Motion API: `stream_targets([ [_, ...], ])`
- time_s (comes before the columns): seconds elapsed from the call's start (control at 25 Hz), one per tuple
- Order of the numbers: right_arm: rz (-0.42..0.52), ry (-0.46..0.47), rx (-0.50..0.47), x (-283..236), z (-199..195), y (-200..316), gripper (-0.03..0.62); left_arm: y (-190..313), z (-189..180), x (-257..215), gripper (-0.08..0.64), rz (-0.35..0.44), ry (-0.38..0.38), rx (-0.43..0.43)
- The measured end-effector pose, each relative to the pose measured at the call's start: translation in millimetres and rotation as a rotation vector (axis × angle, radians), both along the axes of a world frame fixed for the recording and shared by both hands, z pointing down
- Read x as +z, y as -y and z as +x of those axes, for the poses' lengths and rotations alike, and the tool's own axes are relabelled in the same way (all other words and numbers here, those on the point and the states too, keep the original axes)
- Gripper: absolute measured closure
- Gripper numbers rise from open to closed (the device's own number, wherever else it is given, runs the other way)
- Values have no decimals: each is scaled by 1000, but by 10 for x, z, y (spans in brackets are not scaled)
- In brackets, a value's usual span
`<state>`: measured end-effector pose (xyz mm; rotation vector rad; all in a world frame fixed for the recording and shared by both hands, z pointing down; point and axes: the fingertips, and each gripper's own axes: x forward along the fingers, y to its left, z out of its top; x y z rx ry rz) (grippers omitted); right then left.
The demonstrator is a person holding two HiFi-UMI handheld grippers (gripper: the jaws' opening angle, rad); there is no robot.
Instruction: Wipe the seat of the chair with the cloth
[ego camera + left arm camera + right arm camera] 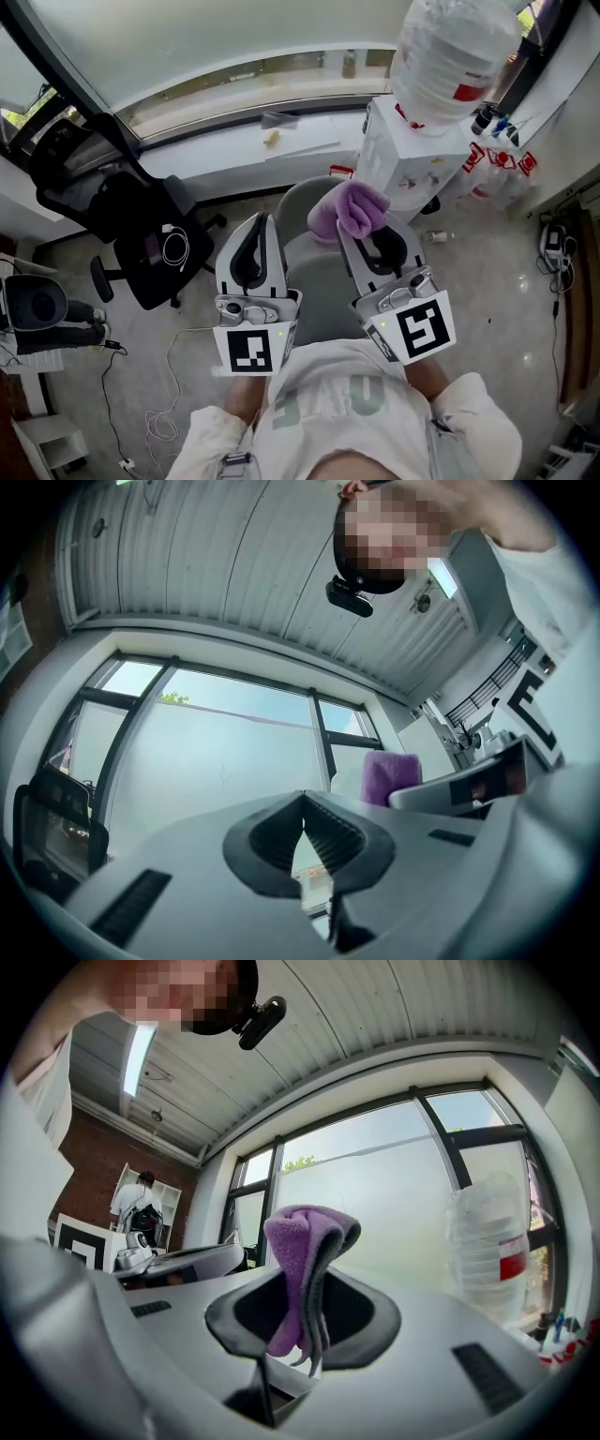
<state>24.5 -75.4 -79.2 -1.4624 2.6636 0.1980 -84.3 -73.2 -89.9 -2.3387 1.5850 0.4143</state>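
Note:
My right gripper (361,228) is shut on a purple cloth (352,208), which sticks out bunched above its fingertips. In the right gripper view the cloth (305,1241) is pinched between the dark pads of the gripper (302,1283), with folds hanging down inside. The left gripper (256,223) is held beside it, shut with nothing in it; its jaws meet at the tips (303,801). The cloth (389,776) also shows to the right in the left gripper view. Both grippers are raised and point up toward the window. The grey chair seat (319,281) lies below and between them, partly hidden.
A black office chair (141,234) with a coiled cable on it stands at the left. A white water dispenser (403,155) with a large bottle (445,56) stands right behind the grey chair. Cables (164,422) trail on the floor at lower left. A window sill (281,131) runs behind.

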Motion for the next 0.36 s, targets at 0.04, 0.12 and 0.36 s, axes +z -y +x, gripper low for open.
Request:
stream_targets([
  [0.04,-1,-3,6,-1,19,-2,505,18,-3,43,546,-15,4,-4],
  [0.12,-7,-8,16,8,56,-9,505,37,8,94,547,-34,4,-3],
  [0.36,-15,-9,30,28,87,-21,505,34,60,104,547,-32,-3,23],
])
